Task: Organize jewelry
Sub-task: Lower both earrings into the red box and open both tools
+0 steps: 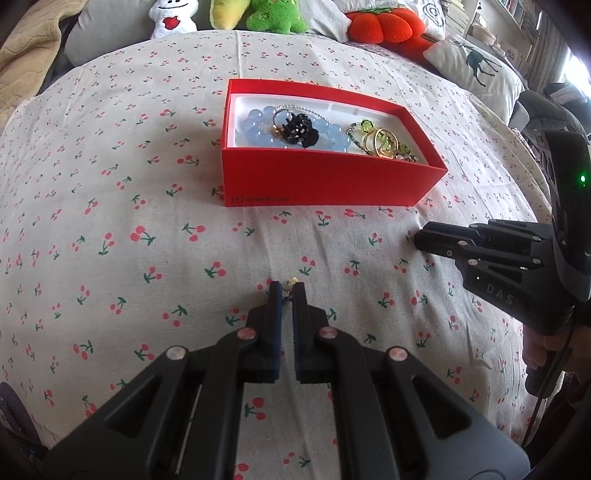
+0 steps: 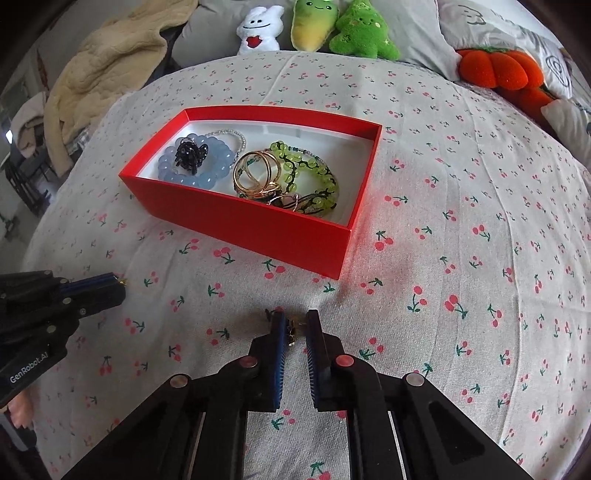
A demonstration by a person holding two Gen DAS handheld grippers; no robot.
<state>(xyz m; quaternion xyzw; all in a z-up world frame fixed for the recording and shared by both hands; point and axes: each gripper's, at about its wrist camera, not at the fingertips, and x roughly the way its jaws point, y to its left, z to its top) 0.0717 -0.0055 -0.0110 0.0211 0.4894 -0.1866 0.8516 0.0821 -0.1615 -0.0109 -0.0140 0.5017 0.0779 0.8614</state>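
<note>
A red box [image 1: 325, 181] [image 2: 258, 229] with a white lining stands on the cherry-print cloth. It holds a blue bead bracelet [image 1: 255, 127] [image 2: 199, 177], a black hair claw [image 1: 297, 129] [image 2: 190, 155], gold bangles [image 1: 382, 142] [image 2: 258, 173] and green bead strands [image 2: 314, 173]. My left gripper [image 1: 287, 291] [image 2: 118, 284] is nearly shut around a small gold earring [image 1: 290, 286] on the cloth in front of the box. My right gripper [image 2: 294, 325] [image 1: 417, 238] is nearly shut around another small gold earring [image 2: 292, 330] on the cloth, to the right of the left one.
Plush toys line the far edge: a white one [image 2: 258, 29], a yellow-green one [image 2: 314, 22], a green one [image 2: 364, 33] and an orange one [image 2: 495, 68]. A beige blanket [image 2: 110, 66] lies at the far left. Pillows [image 1: 476, 66] sit at the far right.
</note>
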